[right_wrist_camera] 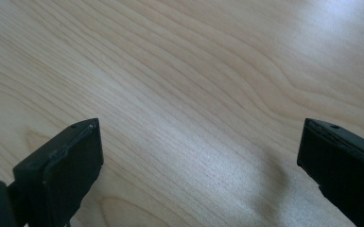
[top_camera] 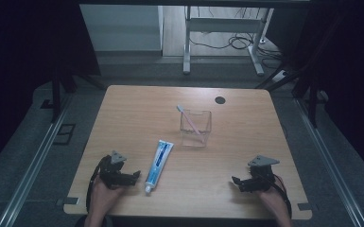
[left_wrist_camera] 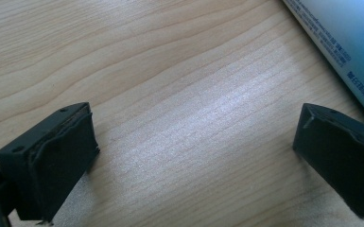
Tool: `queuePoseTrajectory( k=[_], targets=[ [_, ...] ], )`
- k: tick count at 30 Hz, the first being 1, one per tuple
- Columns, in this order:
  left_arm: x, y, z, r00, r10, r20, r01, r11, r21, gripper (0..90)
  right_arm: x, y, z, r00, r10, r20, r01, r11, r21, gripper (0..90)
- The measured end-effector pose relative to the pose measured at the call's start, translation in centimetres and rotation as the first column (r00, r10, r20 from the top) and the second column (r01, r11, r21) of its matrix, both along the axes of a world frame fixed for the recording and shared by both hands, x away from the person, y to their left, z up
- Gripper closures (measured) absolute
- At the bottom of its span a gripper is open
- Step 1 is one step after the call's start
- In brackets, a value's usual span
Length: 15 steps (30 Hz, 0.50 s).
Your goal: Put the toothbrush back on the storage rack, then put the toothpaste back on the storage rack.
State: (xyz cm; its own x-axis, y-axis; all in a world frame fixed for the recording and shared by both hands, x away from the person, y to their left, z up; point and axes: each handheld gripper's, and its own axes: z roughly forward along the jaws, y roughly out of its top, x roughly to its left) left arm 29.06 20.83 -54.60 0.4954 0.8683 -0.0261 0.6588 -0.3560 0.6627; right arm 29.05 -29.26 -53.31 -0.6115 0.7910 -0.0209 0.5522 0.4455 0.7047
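In the high view the left gripper (top_camera: 133,177) sits at the lower left of the frame, low over the wooden surface (top_camera: 123,113), with the person's left hand (top_camera: 105,191) wrapped around it from the bottom edge. Its fingers (left_wrist_camera: 56,156) are spread wide and hold nothing; in the left gripper view bare wood grain lies between them. The toothpaste tube (top_camera: 159,164) lies flat on the surface just right of that gripper, its white cap toward the bottom of the frame and its flat end pointing up toward the cup; in the left gripper view the tube's blue-and-white body (left_wrist_camera: 345,42) crosses the upper right corner, passing close above the right-hand finger, and whether the two touch cannot be told. The right gripper (top_camera: 236,182) rests at the lower right of the high view, held by the right hand (top_camera: 273,197), well apart from the tube. Its fingers (right_wrist_camera: 64,170) also stand wide open and empty, with only plain wood between them in the right gripper view. Near the middle of the high view, above the tube, stands a clear square cup (top_camera: 196,128) with a pink toothbrush (top_camera: 189,120) leaning in it, its head poking out at the cup's upper left.
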Motion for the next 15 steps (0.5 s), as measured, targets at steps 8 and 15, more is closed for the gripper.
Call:
queuePoseTrajectory(
  k=[8,15],
  targets=[
    [-0.01,0.00,0.00,1.0000,0.000,0.001,0.000,1.0000,-0.001,0.1,-0.09,-0.31,-0.95,0.9999,-0.012,-0.011,0.012,1.000,0.020,1.7],
    [-0.16,0.10,0.06,0.9999,0.007,0.012,-0.007,0.9999,-0.010,4.8,-0.18,-0.33,-0.96,0.9998,-0.016,-0.008,0.016,1.000,0.022,3.0]
  ],
)
